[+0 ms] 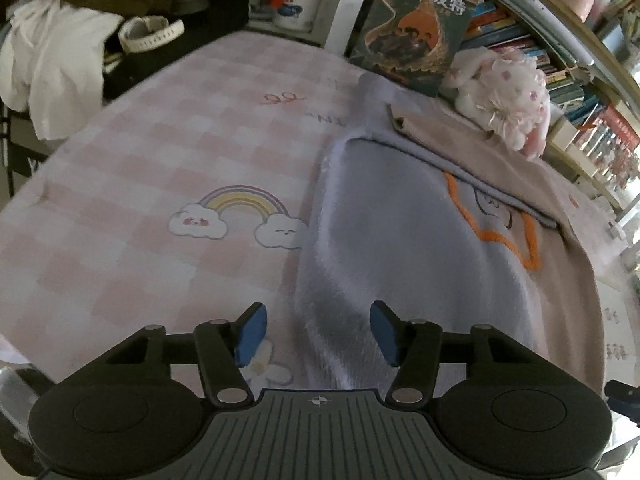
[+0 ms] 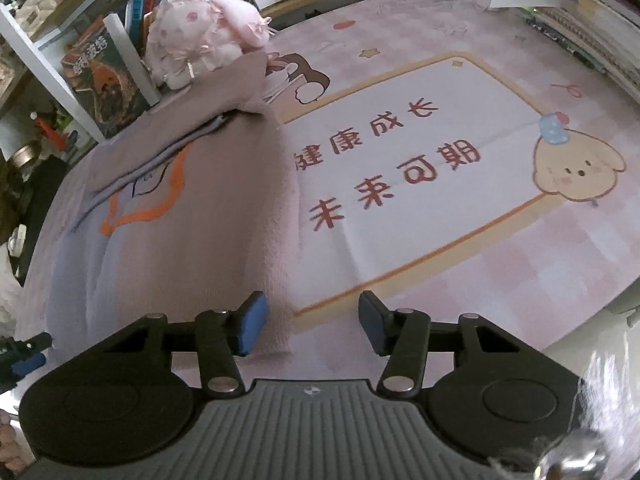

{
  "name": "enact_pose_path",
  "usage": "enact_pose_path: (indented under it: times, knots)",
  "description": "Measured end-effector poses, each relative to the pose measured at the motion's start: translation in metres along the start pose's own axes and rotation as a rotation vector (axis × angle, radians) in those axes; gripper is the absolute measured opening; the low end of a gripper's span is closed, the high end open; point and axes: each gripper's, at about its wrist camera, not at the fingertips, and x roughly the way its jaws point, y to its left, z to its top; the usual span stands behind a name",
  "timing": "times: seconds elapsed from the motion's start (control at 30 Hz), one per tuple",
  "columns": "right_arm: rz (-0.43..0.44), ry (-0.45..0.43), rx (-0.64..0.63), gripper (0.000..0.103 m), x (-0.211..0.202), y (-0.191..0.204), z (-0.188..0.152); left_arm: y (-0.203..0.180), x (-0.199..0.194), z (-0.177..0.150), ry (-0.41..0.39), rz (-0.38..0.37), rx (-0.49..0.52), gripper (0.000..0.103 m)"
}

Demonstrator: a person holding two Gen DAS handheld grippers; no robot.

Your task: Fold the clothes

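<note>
Both grippers — left [image 1: 318, 334], right [image 2: 312, 326] — jaws apart over sweater [image 1: 400, 248].

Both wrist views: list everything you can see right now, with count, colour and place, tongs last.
Garment: one, lilac-grey and beige with an orange outline print, partly folded, lying on the bed.
Bed sheet: one, pink-and-white check with a rainbow-and-clouds print; in the right wrist view a white panel with red characters.
Plush toy: one, pink and white, at the garment's far end, by the bookshelf.
Book: one, dark cover, upright beside the plush.
Bookshelf: one, filled with multicoloured books, behind the bed.
White cloth: one, draped beyond the bed's far left.
Left tongs: open, blue pads, over the garment's near edge.
Right tongs: open, blue pads, at the garment's near right corner.
</note>
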Motion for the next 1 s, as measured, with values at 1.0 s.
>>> enact_pose_path:
  times: [1.0]
  knots:
    - [0.108,0.055,0.045,0.01,0.024,0.014,0.011,0.004,0.007,0.006,0.051,-0.088,-0.034,0.007]
